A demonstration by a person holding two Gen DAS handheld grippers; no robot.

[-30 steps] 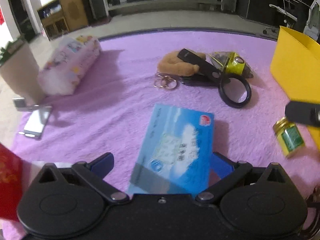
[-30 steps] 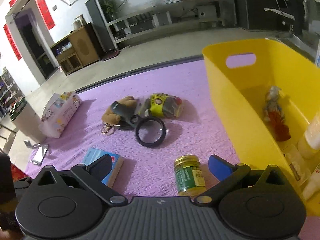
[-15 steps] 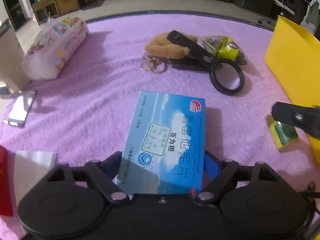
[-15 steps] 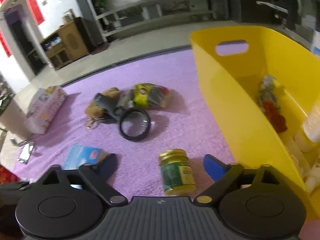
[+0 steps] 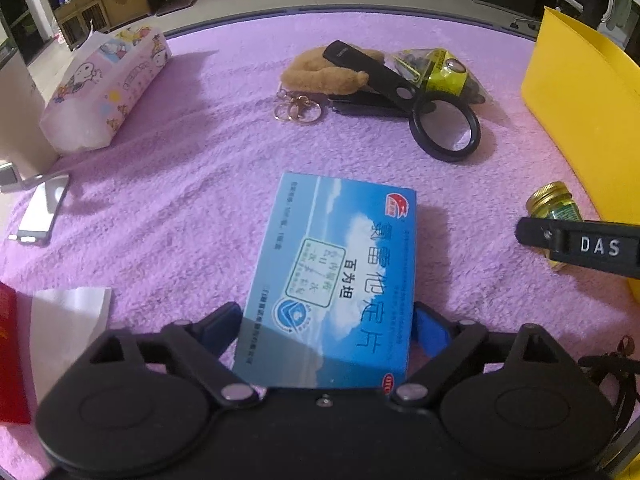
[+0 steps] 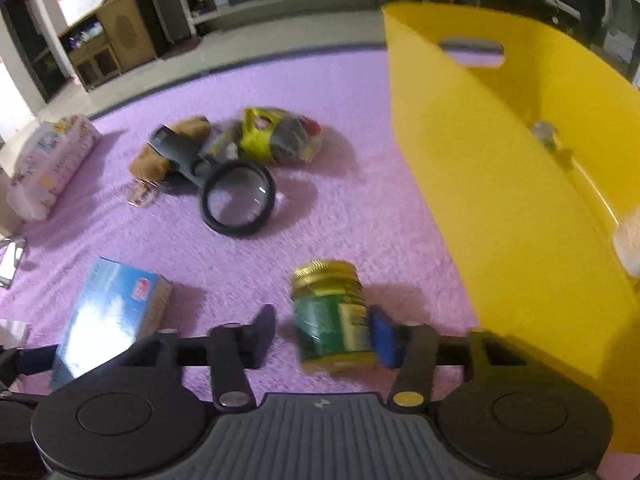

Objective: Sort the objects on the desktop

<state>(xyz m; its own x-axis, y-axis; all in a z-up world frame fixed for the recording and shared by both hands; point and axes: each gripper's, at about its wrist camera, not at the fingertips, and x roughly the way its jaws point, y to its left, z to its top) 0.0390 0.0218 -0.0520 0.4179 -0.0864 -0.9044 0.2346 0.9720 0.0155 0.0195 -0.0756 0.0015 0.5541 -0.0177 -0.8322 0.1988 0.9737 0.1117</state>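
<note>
A blue medicine box (image 5: 336,280) lies on the purple cloth between the jaws of my left gripper (image 5: 326,326), which press on both its long sides. It also shows in the right wrist view (image 6: 108,316). A small green jar with a gold lid (image 6: 330,316) stands between the jaws of my right gripper (image 6: 324,334); the right pad touches it, the left jaw stands a little apart. The jar also shows in the left wrist view (image 5: 554,204), behind my right gripper's finger. The yellow bin (image 6: 500,184) stands just right of the jar.
A black magnifying glass (image 5: 444,126), a brown plush keychain (image 5: 320,76) and a yellow-black packet (image 5: 440,72) lie together at the back. A cartoon tissue pack (image 5: 104,88) lies far left. A phone (image 5: 38,216) and a red booklet (image 5: 10,360) lie at the left edge.
My left gripper has come down around the blue box and closed on it. My right gripper has moved forward to the jar and its jaws have narrowed around it.
</note>
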